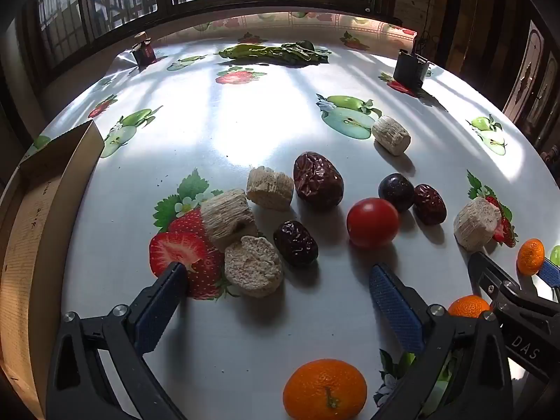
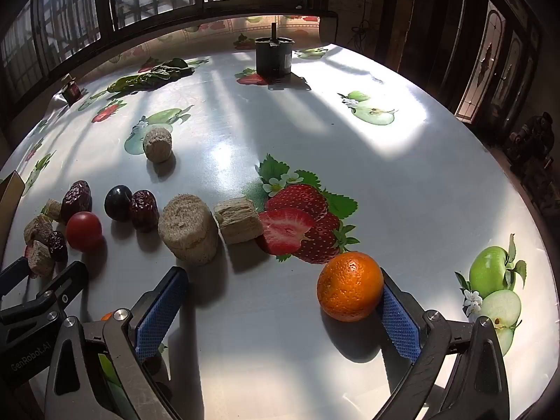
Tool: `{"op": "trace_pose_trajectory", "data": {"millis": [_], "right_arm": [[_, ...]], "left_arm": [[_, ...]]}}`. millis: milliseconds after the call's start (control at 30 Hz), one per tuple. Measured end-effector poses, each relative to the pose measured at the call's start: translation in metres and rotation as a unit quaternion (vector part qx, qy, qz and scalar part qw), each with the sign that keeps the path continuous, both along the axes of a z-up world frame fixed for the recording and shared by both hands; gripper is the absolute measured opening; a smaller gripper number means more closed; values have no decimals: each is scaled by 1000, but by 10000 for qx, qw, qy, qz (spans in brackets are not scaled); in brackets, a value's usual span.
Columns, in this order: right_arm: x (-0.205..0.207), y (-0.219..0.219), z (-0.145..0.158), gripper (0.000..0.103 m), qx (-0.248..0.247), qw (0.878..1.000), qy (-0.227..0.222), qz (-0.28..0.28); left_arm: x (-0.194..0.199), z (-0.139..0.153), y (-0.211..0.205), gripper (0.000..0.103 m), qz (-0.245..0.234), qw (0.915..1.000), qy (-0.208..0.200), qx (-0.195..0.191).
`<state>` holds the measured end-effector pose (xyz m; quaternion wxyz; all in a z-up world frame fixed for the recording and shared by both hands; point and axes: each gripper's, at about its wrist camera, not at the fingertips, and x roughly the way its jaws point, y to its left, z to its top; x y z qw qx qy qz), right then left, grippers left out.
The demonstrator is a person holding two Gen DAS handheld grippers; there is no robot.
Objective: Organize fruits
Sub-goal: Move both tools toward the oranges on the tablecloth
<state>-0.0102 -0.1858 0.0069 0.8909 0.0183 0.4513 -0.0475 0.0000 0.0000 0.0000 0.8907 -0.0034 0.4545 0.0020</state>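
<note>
Both claws spread wide, clamped on nothing. Right gripper (image 2: 280, 315) angled down with tangerine (image 2: 350, 286) at 3 o'clock against its pad, likely lined up for pickup. Left gripper (image 1: 280, 301) over dates (image 1: 295, 243), tomato (image 1: 373, 223) at 1 o'clock; box (image 1: 52, 182) at 10, probably the destination.

black claw (image 1: 276, 280), blue ridged pads (image 1: 395, 304), silver screws

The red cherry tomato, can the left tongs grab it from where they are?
Probably yes. The left tongs stand wide open, and the cherry tomato sits just ahead of their right finger, with bare tablecloth between. A dark plum crowds its far side.
</note>
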Motion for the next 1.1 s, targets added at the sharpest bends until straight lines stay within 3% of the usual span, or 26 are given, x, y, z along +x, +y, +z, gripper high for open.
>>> {"op": "trace_pose_trajectory", "data": {"millis": [633,900,967,1033,1100], "right_arm": [[0,0,0,102,6,10000,-1,3],[1,-1,1,102,60,9997,223,-4],[3,0,2,102,48,9995,302,-42],[4,0,2,102,51,9995,307,-42],[5,0,2,102,57,9995,305,-15]], "left_arm": [[1,0,0,103,-19,10000,35,17],[-1,1,-1,103,-381,9989,260,24],[-5,3,2,102,-491,9983,322,-6],[-17,8,5,92,-552,9980,279,-134],[-29,16,9,91,-586,9979,155,-217]]}}
